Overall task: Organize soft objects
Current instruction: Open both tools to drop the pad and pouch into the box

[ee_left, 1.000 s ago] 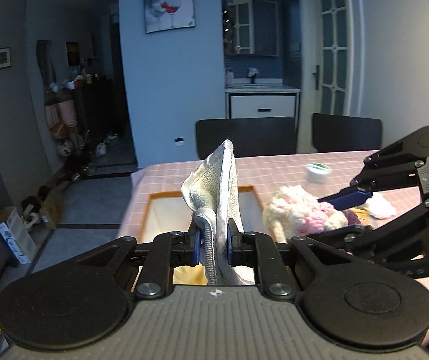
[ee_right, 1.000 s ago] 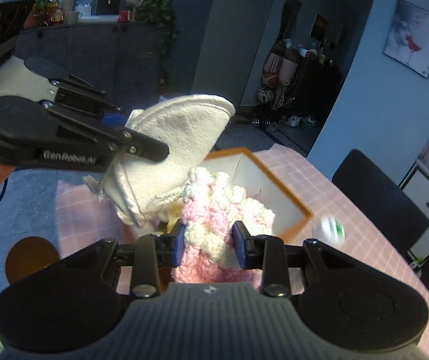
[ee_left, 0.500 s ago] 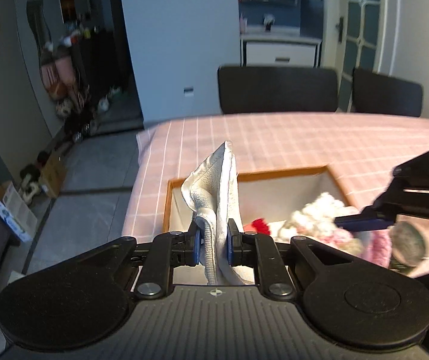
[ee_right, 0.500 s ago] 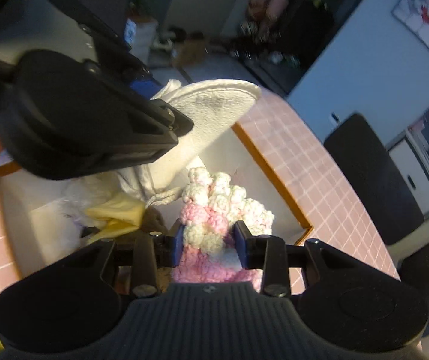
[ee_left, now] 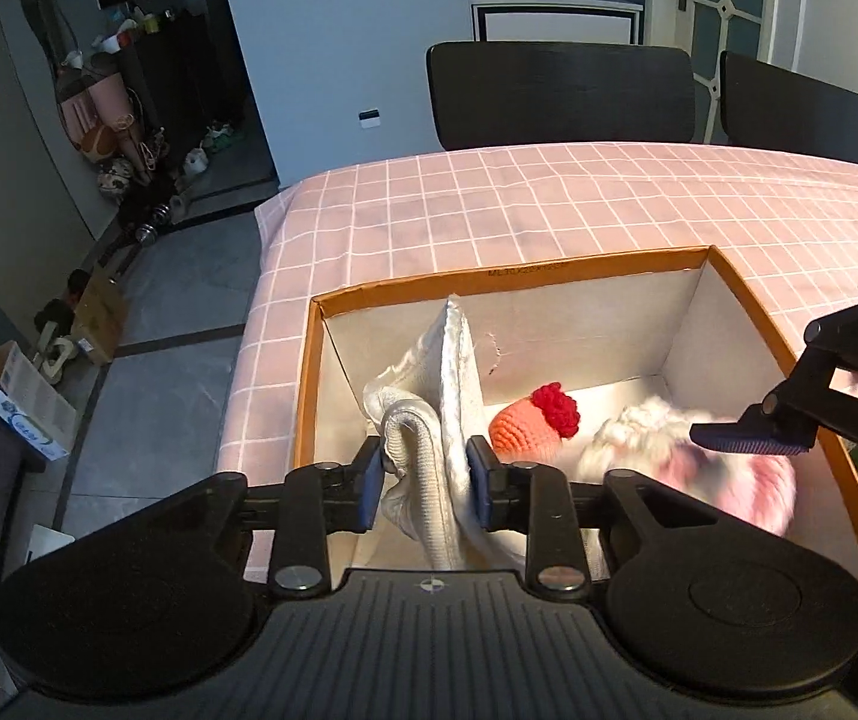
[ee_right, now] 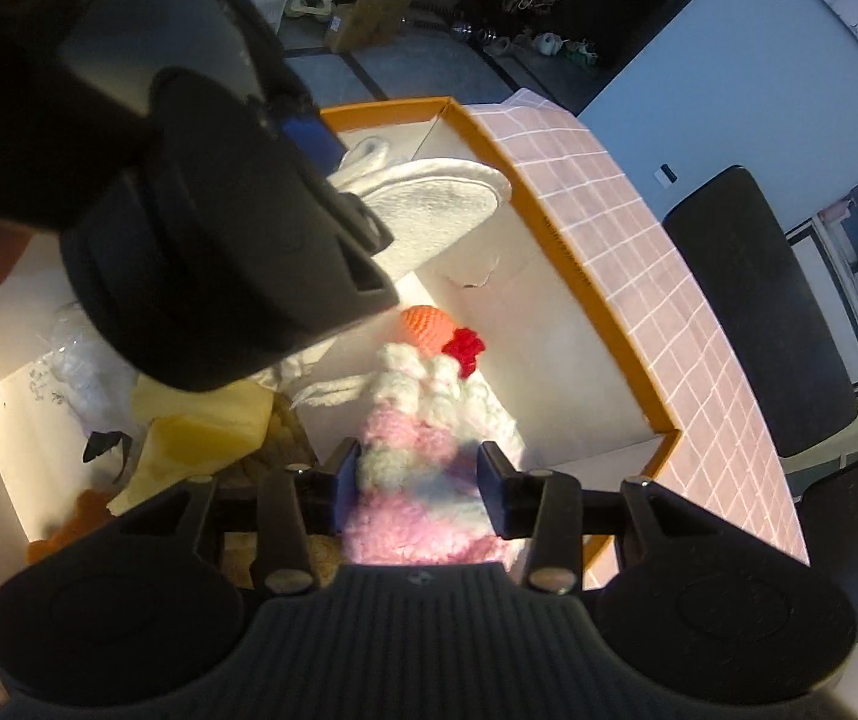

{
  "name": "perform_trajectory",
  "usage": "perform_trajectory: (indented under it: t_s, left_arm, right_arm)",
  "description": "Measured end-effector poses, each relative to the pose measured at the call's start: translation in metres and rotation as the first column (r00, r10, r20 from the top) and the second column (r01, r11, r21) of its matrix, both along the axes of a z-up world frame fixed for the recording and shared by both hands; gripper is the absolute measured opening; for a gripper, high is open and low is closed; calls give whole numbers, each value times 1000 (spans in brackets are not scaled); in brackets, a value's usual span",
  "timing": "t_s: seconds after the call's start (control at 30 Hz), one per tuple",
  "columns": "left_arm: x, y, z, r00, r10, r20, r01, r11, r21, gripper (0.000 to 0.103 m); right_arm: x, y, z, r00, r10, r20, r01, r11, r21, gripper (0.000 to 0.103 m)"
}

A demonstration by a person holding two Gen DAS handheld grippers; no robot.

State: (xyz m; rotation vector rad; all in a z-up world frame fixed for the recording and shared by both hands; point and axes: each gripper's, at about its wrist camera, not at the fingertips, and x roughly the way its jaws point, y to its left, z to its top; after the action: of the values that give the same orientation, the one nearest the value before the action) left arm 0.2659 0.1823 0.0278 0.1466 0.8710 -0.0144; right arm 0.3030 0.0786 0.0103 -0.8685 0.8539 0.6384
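White towel (ee_left: 456, 396) sits clamped in left tool (ee_left: 426, 477); right tool (ee_right: 418, 480) grips pink-and-white yarn plush (ee_right: 429, 480) over box (ee_left: 525, 282).

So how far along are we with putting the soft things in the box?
Done: an orange knitted toy with a red tuft and a yellow cloth already lie inside the orange-rimmed cardboard box. In hand: the left gripper holds a white towel, the right gripper a pink-and-white fluffy knit, both over the box. Left: releasing them.

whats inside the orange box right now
In the orange box: an orange knit toy, a yellow item, clear plastic. Both claws' white cloth and pink-white fluffy piece hide whatever lies under them.
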Motion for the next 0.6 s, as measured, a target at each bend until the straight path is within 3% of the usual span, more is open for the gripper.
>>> perform_trajectory:
  t_s: [0.2,0.3,0.4,0.6]
  left_arm:
    - [3,6,5,1000,-9,23,9,1000,-4,66]
    - [2,9,11,999,-13,33,14,1000,-28,72]
    - [-2,8,18,999,-6,52,8,999,-37,73]
    - [-19,-3,39,996,-19,88,24,999,-48,58]
  right_arm:
    - [2,0,-2,1000,11,9,-11,1000,0,50]
    - [1,-3,4,1000,20,11,-20,1000,10,56]
    - [-10,-7,10,999,33,30,-34,999,18,57]
    - [-30,-23,33,996,66,63,-68,997,43,59]
